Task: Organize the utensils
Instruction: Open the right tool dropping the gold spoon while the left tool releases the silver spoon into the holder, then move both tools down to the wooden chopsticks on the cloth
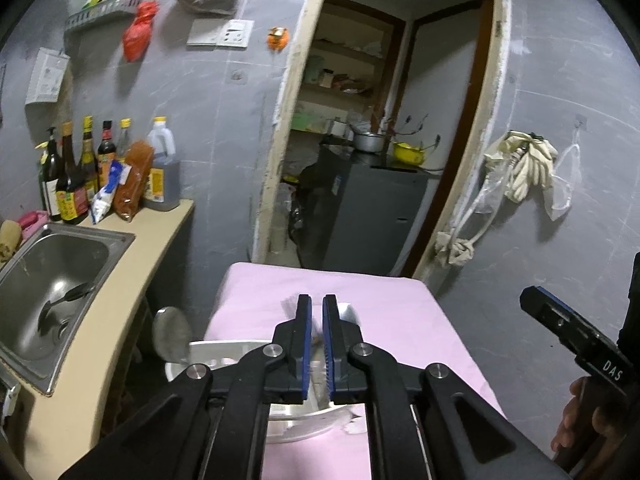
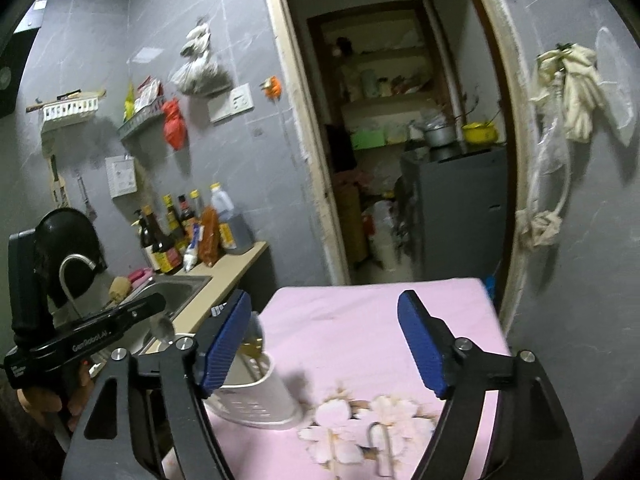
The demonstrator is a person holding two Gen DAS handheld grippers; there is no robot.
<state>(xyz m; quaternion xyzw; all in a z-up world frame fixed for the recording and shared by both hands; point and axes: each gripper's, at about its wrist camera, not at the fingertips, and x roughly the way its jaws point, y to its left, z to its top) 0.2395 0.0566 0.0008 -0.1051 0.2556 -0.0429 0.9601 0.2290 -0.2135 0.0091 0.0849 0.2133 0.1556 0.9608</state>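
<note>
Our left claw is nearly shut on something thin, too blurry to name; right claw hangs wide, empty. We'd ease it straight down into the white utensil holder.

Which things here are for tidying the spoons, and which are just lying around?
For the job: white utensil holder, spoons standing in it, pink table.
Just lying about: sauce bottles, sink, red bag, gloves on the wall.

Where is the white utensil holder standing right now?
In the right wrist view, the white utensil holder stands on the pink tablecloth, at its left edge nearest the sink.
</note>
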